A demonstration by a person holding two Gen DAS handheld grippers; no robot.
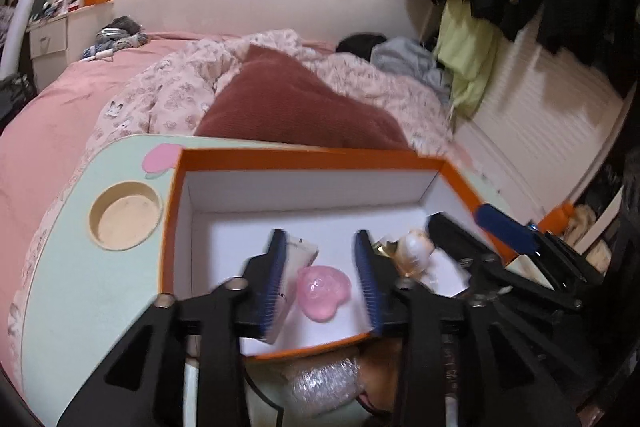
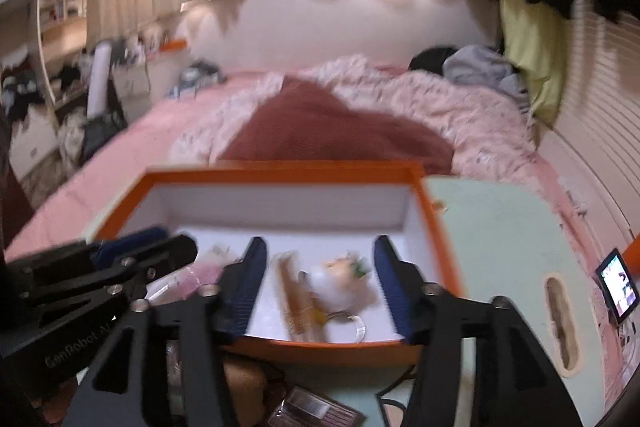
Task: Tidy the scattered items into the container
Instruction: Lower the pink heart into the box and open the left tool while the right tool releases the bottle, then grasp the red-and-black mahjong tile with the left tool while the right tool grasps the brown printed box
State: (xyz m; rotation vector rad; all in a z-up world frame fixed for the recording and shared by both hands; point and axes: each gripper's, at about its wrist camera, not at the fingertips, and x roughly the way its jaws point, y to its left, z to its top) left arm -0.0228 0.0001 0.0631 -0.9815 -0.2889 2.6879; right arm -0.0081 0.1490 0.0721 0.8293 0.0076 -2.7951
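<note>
An orange box with a white inside (image 1: pixel 304 159) (image 2: pixel 280 175) stands on a pale green lap table (image 1: pixel 80 291) (image 2: pixel 500 227). In the box lie a pink heart-shaped item (image 1: pixel 322 290), a white tube (image 1: pixel 298 259), a white and yellow figure (image 1: pixel 416 251) (image 2: pixel 336 283) and a tan stick-like item (image 2: pixel 296 303). My left gripper (image 1: pixel 320 279) is open over the box's near part, its fingers either side of the pink item. My right gripper (image 2: pixel 320 287) is open over the box, fingers either side of the white figure. Each gripper shows at the edge of the other's view.
In front of the box lie a bubble-wrapped item (image 1: pixel 324 387), a brown pouch (image 2: pixel 244 383) and an eyeshadow palette (image 2: pixel 312 411). The table has a round cup recess (image 1: pixel 126 215) and a slot (image 2: pixel 560 323). A small screen (image 2: pixel 616 287) stands at the right. The bed lies behind.
</note>
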